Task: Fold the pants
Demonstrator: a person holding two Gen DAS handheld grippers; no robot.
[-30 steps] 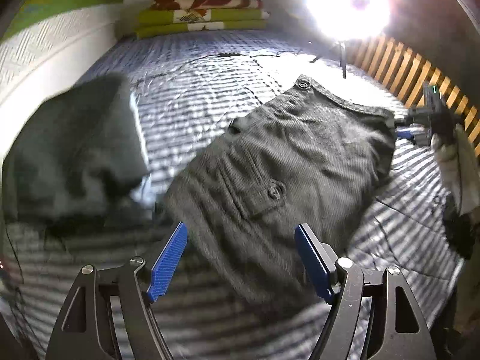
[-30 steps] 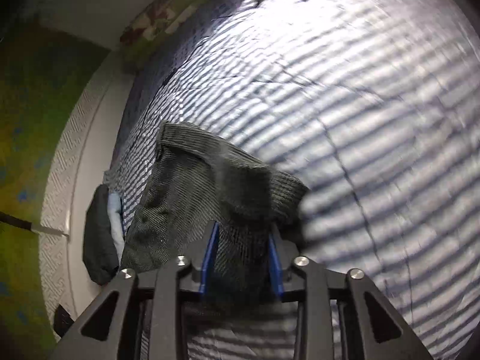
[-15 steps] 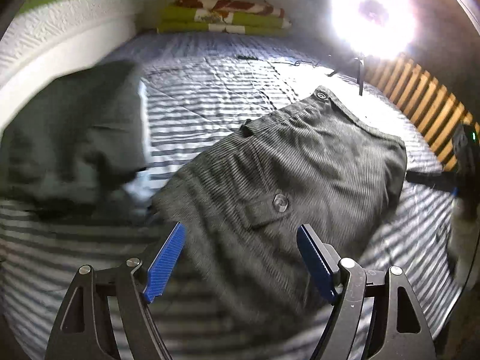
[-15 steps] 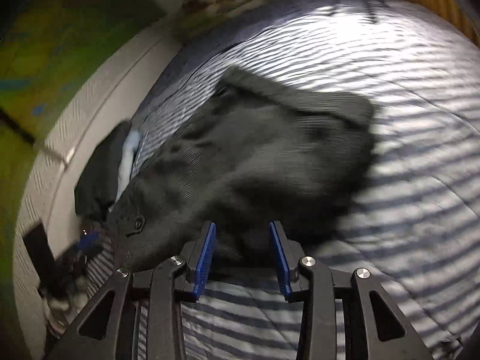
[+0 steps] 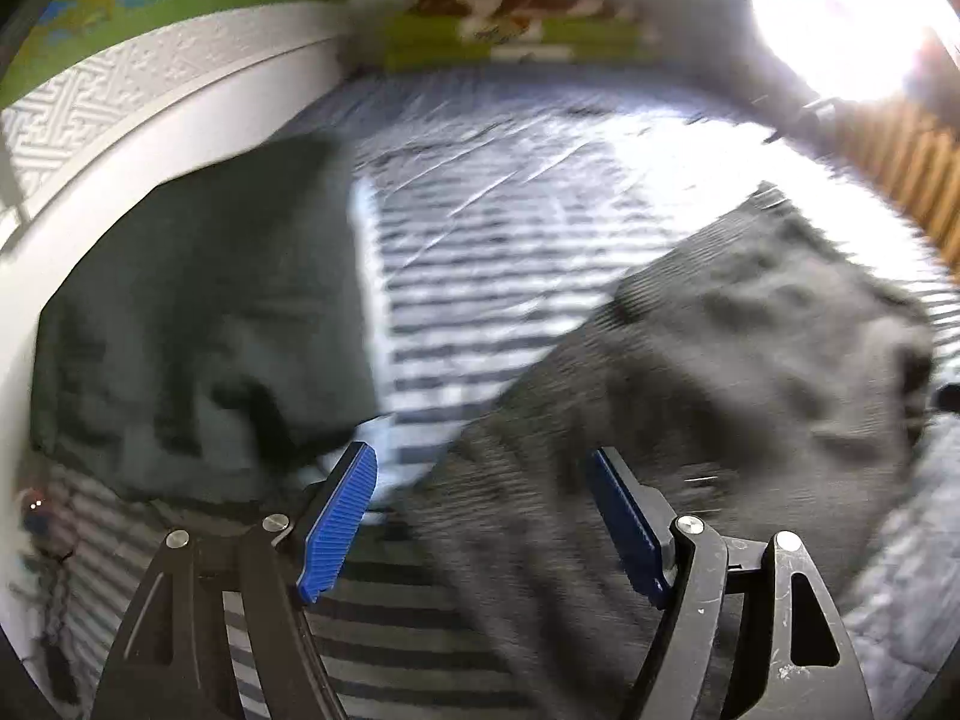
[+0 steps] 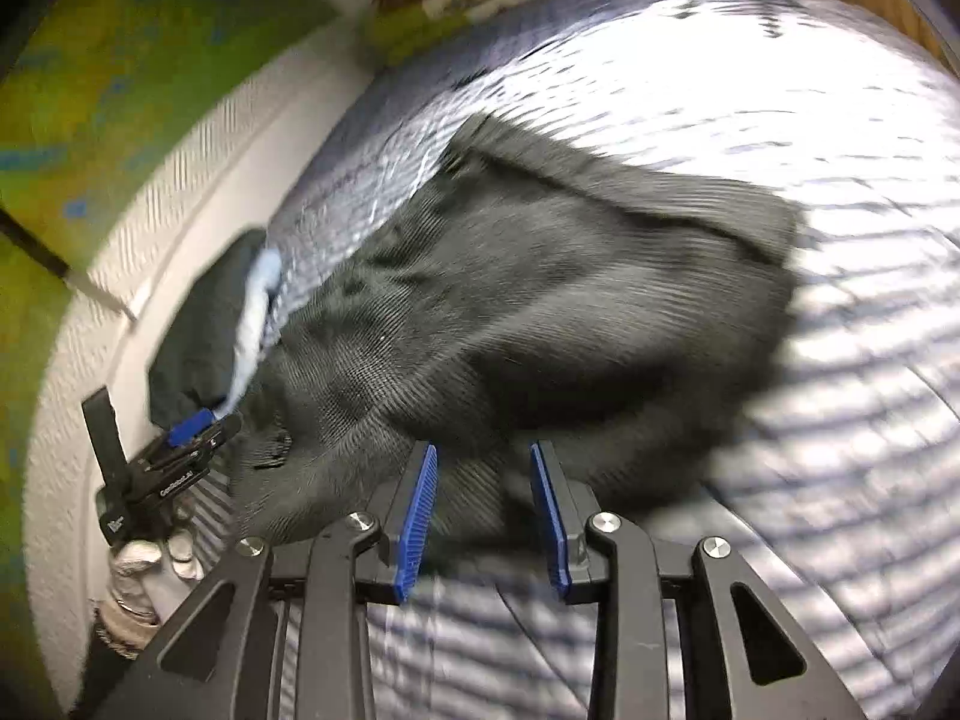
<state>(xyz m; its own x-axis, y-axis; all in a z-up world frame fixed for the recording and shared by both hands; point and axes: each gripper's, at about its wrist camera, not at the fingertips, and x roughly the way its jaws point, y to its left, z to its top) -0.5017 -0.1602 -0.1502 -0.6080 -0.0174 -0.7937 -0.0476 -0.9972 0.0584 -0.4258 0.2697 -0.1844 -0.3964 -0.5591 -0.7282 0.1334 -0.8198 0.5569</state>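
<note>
The dark grey corduroy pants lie on the striped bed cover, blurred by motion. My left gripper stands wide open just over their near left edge; nothing is pinched between its blue pads. In the right wrist view the pants spread out ahead, waistband at the far side. My right gripper has its jaws narrow and closing, with the near fold of cloth between the pads. The left gripper shows at the pants' left corner, held by a gloved hand.
A dark folded garment with a pale blue piece lies by the white wall panel on the left. Folded blankets sit at the far end of the bed. A bright lamp and wooden slats stand at the right.
The right gripper carried the bunched cloth over, and the pants now lie spread out. The left gripper sank toward the pants' near left edge, staying open.
</note>
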